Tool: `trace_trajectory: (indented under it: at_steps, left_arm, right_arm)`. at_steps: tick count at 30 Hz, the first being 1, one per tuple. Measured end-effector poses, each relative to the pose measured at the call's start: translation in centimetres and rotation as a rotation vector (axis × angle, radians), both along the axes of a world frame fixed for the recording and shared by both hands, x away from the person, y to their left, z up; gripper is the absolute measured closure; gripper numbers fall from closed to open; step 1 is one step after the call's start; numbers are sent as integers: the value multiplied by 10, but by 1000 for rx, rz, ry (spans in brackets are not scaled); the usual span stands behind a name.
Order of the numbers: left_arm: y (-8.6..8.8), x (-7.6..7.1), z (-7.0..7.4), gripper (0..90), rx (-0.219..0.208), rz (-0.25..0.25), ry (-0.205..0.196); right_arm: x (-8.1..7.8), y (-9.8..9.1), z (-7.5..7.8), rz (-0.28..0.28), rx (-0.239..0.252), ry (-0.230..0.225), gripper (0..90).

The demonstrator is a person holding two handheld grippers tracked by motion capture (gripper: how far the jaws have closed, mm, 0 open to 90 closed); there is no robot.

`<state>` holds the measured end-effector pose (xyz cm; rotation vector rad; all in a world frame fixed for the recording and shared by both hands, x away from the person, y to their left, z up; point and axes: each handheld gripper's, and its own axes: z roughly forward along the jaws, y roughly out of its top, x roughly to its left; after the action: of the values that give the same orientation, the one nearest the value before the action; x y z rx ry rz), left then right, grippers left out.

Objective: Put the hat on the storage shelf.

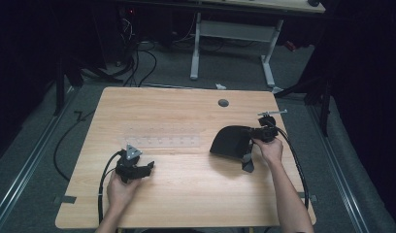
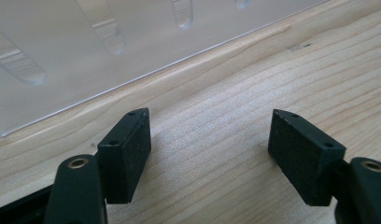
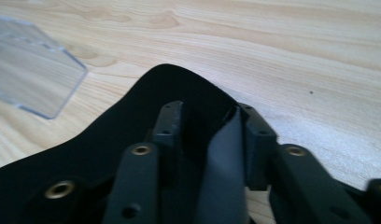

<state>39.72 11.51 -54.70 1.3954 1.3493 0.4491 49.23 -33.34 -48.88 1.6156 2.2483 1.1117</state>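
A black fabric item (image 1: 230, 141), domed like a cap with a strap hanging off it, sits right of the table's middle. My right gripper (image 1: 256, 133) holds its right edge. In the right gripper view the jaws of this gripper (image 3: 209, 109) are shut on a fold of the black fabric (image 3: 146, 98). My left gripper (image 1: 150, 166) rests low at the front left, in a hand. In its own view the left gripper (image 2: 209, 135) stands open over bare wood, its pads (image 2: 132, 149) wide apart. A clear plastic plate (image 1: 162, 141) lies flat just beyond it.
The wooden table (image 1: 186, 194) has a round cable hole (image 1: 223, 103) near its far edge. The clear plate (image 2: 86, 56) has slots in it, and its corner (image 3: 30, 70) lies left of the fabric. A white desk frame (image 1: 232, 34) and floor cables (image 1: 138, 63) lie beyond.
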Motion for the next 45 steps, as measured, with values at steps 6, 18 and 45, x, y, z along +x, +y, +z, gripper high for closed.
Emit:
trace_trajectory:
  at_steps: [6,18,45]
  left_arm:
    - [0,0,0,303,0,-1,0]
    - [0,0,0,301,2,-2,0]
    - [-1,-2,0,268,6,-12,3]
  right_arm:
    - [-5,-3,6,60,34,-21,784]
    - [-23,3,26,165,79,-51,857]
    - [-95,-2,62,40,162,-91,866]
